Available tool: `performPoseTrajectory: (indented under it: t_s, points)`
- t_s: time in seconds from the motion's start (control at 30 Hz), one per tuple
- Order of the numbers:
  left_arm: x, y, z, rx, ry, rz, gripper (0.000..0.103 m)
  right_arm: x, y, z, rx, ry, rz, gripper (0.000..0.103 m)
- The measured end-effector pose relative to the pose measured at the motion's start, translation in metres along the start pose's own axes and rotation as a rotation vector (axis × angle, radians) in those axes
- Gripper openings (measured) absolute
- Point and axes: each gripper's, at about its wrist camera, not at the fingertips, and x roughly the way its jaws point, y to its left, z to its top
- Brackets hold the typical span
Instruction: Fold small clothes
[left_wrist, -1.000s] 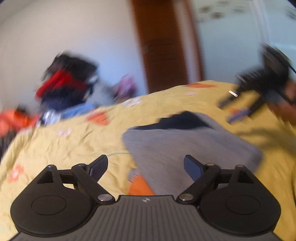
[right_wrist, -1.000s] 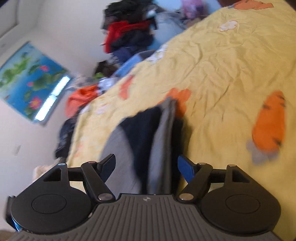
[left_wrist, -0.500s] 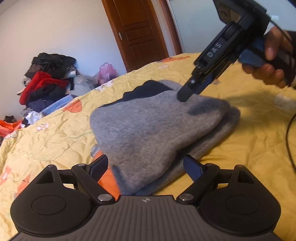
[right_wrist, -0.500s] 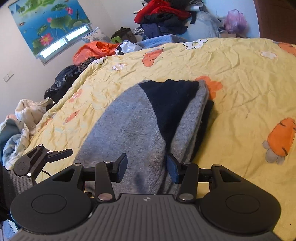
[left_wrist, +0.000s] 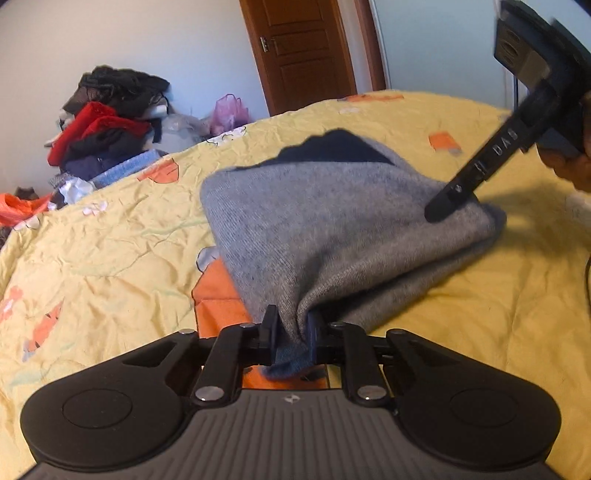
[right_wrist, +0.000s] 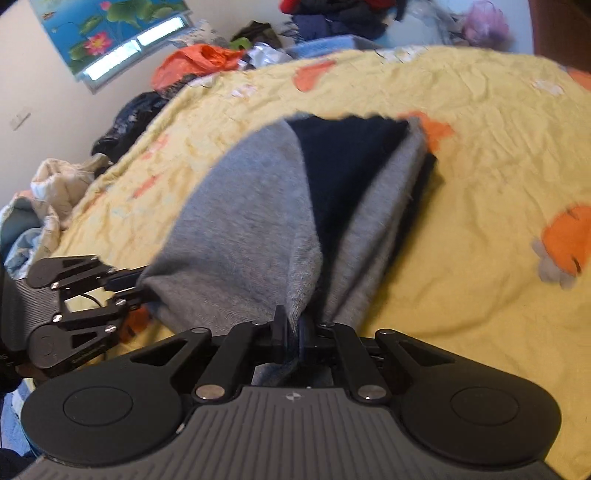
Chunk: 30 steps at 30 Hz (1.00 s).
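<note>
1. Yellow bedspread (left_wrist: 110, 240) with orange prints, filling both views; landmark for all below.
2. Grey sweater (left_wrist: 332, 229) with a dark navy panel, partly folded, lying mid-bedspread, long axis running away from both cameras toward the far edge of the bedspread.
3. Near hem of the sweater raised slightly off the bedspread at two corners, the rest flat.
4. Left gripper (left_wrist: 291, 332) closing, pads pinching one near corner of the hem.
5. Right gripper (right_wrist: 293, 334) pressed together on the other near corner, fabric bunched between the pads.
6. Both equally near the hem; likely next: carrying it forward over the far half.
</note>
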Motion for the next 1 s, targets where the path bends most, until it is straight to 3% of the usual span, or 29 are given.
performPoseTrajectory:
  t_s: [0.1,0.2,0.27,0.3,0.33,0.37,0.5,0.67,0.7,0.73,0.77,0.8,0.83,0.9,0.97,1.0]
  points:
    - [-0.007,-0.001,0.003,0.004,0.002,-0.011,0.021,0.000,0.001,0.004,0.009,0.004,-0.002,0.009]
    - [-0.026,0.014,0.007,-0.058,-0.003,-0.077,0.033,-0.016,0.002,0.011,0.028,-0.031,0.006,0.029]
    - [-0.035,0.024,0.012,-0.127,-0.030,-0.073,0.084,-0.032,0.009,0.017,0.040,-0.106,-0.001,0.046]
    - [-0.037,0.026,0.013,-0.141,-0.059,-0.053,0.092,-0.037,0.013,0.019,0.047,-0.125,0.030,0.048]
    - [-0.037,0.025,0.014,-0.131,-0.074,-0.037,0.092,-0.040,0.018,0.019,0.047,-0.129,0.065,0.048]
    - [-0.033,0.021,0.015,-0.105,-0.062,-0.017,0.092,-0.040,0.024,0.018,0.031,-0.117,0.080,0.051]
    - [-0.020,0.000,0.005,0.032,-0.017,0.049,0.091,-0.036,0.038,0.001,-0.049,-0.060,-0.011,0.052]
    - [-0.009,0.001,-0.007,0.005,0.021,0.045,0.088,-0.032,0.021,-0.016,0.059,-0.019,0.003,0.052]
    - [-0.008,0.003,-0.007,-0.013,0.017,0.047,0.081,-0.029,0.021,-0.018,0.061,-0.012,0.008,0.052]
    - [-0.006,0.006,-0.005,-0.037,0.022,0.036,0.057,-0.025,0.021,-0.019,0.061,-0.003,0.014,0.052]
    - [-0.003,0.010,-0.003,-0.068,0.037,0.006,0.045,-0.020,0.020,-0.020,0.063,0.008,0.006,0.044]
    - [0.000,0.014,-0.002,-0.103,0.046,-0.022,0.043,-0.015,0.019,-0.020,0.057,0.018,-0.010,0.036]
    - [0.001,0.014,-0.002,-0.116,0.049,-0.026,0.043,-0.012,0.019,-0.021,0.044,0.025,-0.024,0.021]
    - [0.003,0.012,-0.003,-0.104,0.049,-0.019,0.042,-0.011,0.020,-0.021,0.020,0.027,-0.023,0.017]
    - [-0.002,0.013,-0.003,-0.117,0.055,-0.037,0.027,-0.019,0.024,-0.019,-0.031,0.024,-0.030,0.012]
    - [-0.004,0.015,-0.004,-0.128,0.058,-0.048,0.025,-0.026,0.025,-0.017,-0.056,0.017,-0.046,0.012]
